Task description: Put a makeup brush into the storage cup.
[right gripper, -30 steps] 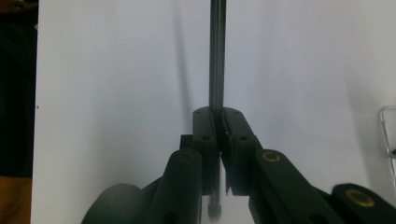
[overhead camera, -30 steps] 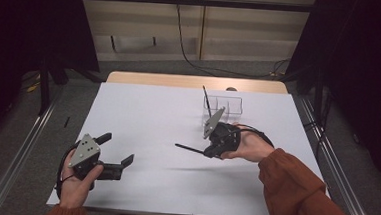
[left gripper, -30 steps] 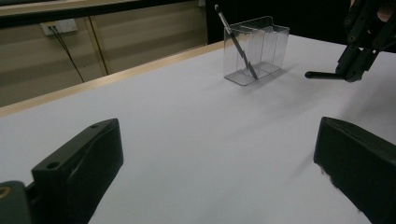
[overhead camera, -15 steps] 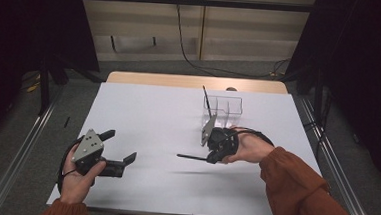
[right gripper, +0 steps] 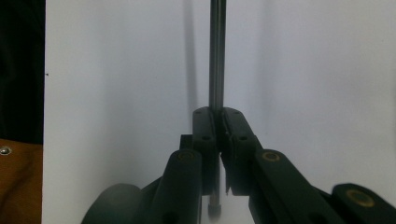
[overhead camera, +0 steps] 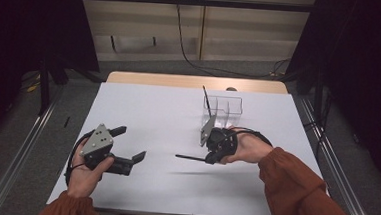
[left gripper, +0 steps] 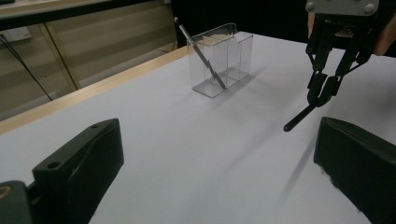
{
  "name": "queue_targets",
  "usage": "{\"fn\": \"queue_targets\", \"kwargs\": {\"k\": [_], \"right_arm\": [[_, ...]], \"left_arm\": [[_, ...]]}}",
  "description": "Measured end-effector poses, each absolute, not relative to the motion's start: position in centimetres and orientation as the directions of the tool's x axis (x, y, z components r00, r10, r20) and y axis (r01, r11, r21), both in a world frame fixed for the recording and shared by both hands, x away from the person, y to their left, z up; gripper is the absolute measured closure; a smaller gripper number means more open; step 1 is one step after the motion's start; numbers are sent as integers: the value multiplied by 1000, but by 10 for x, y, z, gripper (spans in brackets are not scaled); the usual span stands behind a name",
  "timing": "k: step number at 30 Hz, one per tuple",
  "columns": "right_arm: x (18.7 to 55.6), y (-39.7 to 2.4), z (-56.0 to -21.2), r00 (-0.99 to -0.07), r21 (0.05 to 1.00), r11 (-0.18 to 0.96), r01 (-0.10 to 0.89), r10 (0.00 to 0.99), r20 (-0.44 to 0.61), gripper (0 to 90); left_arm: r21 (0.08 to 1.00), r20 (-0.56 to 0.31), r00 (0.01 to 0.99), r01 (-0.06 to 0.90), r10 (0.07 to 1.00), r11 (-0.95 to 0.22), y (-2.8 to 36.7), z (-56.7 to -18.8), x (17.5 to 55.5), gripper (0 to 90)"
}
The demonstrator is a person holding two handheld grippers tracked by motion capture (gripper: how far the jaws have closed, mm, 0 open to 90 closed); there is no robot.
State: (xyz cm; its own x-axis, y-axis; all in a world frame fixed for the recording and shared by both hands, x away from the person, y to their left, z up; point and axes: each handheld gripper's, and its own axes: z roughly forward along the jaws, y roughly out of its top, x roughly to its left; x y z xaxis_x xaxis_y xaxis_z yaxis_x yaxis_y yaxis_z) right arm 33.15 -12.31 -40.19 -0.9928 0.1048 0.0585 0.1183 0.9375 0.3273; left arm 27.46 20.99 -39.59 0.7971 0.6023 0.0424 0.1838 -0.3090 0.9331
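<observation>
My right gripper [overhead camera: 209,159] [right gripper: 218,121] is shut on a thin black pen [overhead camera: 190,158] [right gripper: 217,56] and holds it about level above the white table [overhead camera: 153,110], tip pointing left. From the left gripper view, the right gripper [left gripper: 322,95] pinches the pen [left gripper: 299,117] at one end. My left gripper [overhead camera: 128,144] [left gripper: 219,177] stands open at the near left, with nothing between its jaws. A clear two-compartment holder [overhead camera: 228,110] [left gripper: 224,60] stands just beyond the right hand. A second dark pen [overhead camera: 206,101] [left gripper: 201,53] leans in its left compartment.
A wooden strip [overhead camera: 195,81] runs along the table's far edge. Metal rails [overhead camera: 20,152] flank the table on both sides. Cables [overhead camera: 191,57] lie on the floor behind it.
My left gripper has risen and moved a little away from the table's front edge. The right gripper has kept its place, with the pen still in it.
</observation>
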Motion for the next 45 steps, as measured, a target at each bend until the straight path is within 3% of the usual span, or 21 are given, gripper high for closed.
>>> {"fn": "queue_targets", "kwargs": {"k": [7,29,45], "right_arm": [[332,-121,-404,-994,326,939,109,95,60,847],[330,-120,-402,-995,310,946,95,79,61,847],[327,-113,-403,-998,282,958,51,35,60,847]], "left_arm": [[898,43,846,201,532,-391,190,-396,284,26],[838,-6,927,209,375,-504,137,-389,303,25],[711,-40,961,220,274,-668,117,-397,307,62]]}}
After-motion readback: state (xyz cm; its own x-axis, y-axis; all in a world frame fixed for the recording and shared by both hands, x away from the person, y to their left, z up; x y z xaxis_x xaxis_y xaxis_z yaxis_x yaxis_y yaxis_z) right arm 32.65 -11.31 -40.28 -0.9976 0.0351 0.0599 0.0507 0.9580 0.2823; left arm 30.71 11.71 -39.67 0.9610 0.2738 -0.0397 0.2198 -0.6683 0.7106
